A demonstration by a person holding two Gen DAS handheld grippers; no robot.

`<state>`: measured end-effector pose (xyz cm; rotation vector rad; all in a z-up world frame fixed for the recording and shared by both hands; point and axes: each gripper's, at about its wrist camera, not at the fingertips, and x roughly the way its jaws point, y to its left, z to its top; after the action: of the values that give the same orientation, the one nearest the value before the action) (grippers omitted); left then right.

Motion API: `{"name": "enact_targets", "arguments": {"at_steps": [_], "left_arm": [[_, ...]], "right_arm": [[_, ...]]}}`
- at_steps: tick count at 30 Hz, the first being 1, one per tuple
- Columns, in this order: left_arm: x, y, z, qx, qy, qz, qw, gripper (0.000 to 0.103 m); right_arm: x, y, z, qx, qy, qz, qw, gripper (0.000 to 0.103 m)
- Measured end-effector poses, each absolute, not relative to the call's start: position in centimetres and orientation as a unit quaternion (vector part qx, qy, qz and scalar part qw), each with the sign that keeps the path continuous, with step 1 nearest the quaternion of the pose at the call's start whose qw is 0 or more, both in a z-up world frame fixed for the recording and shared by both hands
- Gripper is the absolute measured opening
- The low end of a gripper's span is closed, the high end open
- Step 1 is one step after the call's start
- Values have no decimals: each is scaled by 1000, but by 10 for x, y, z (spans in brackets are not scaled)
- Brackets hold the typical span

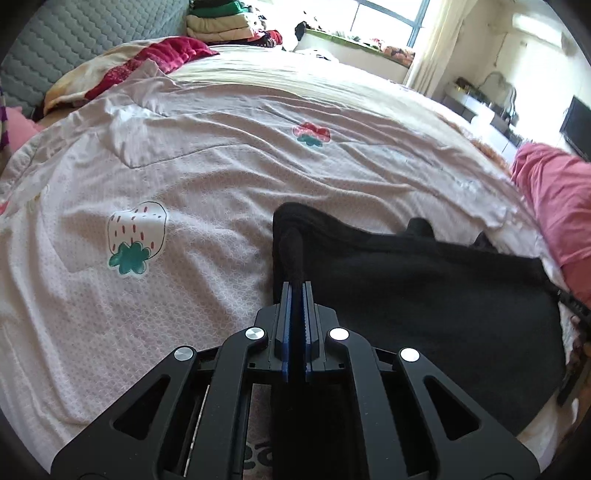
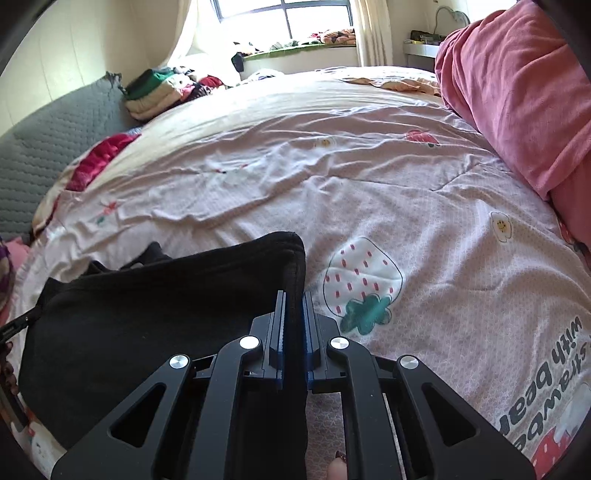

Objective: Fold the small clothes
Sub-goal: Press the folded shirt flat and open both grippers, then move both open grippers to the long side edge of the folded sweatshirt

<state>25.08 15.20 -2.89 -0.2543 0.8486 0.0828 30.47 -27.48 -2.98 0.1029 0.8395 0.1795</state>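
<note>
A small black garment (image 1: 424, 288) lies flat on a pink strawberry-print bedspread (image 1: 184, 184). My left gripper (image 1: 296, 286) is shut on the garment's left edge, and a pinched ridge of black cloth rises between its blue pads. In the right wrist view the same black garment (image 2: 147, 314) spreads to the left. My right gripper (image 2: 294, 295) is shut on its right edge, with the folded hem standing up between the blue pads. Part of the other gripper shows at the far edge of each view.
A rolled pink blanket (image 2: 517, 103) lies along the right side of the bed. Folded clothes (image 2: 155, 92) are stacked at the far left by a grey quilted headboard (image 1: 74, 44). A red-patterned pillow (image 1: 140, 66) sits near it. A window (image 2: 288, 18) and a desk stand beyond.
</note>
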Motion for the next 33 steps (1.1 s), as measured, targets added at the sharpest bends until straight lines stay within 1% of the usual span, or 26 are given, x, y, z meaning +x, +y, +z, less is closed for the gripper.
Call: {"name": "enact_targets", "arguments": {"at_steps": [4, 6, 7, 9, 11, 12, 15, 21, 22, 24, 25, 33], "left_arm": [[247, 147, -24, -112, 411, 43, 904, 5], [244, 145, -19, -110, 409, 43, 905, 5], [242, 144, -17, -108, 407, 44, 906, 8], [239, 142, -12, -106, 402, 44, 908, 13], [234, 140, -6, -104, 396, 43, 911, 15], [232, 139, -4, -103, 393, 44, 913, 16], [224, 134, 3, -104, 389, 38, 914, 22], [210, 118, 8, -98, 400, 18, 911, 34], [209, 116, 7, -95, 403, 15, 910, 37], [206, 110, 5, -91, 411, 8, 907, 42], [205, 106, 2, -86, 418, 5, 904, 45], [190, 79, -18, -48, 455, -13, 889, 46]], "right_arm": [[302, -270, -31, 25, 412, 66, 908, 10], [301, -271, -29, 24, 411, 64, 909, 14], [300, -271, -28, 23, 410, 61, 910, 16], [298, -272, -25, 22, 408, 56, 911, 29], [295, -272, -22, 27, 406, 56, 912, 35], [293, -272, -21, 29, 405, 57, 912, 36], [287, -271, -14, 34, 401, 62, 914, 42], [265, -256, 0, 18, 390, 91, 916, 42], [260, -253, 1, 14, 390, 101, 915, 43], [250, -246, 3, 4, 393, 116, 912, 49], [246, -242, 4, -1, 395, 122, 911, 49], [218, -227, -5, -27, 422, 148, 894, 49]]}}
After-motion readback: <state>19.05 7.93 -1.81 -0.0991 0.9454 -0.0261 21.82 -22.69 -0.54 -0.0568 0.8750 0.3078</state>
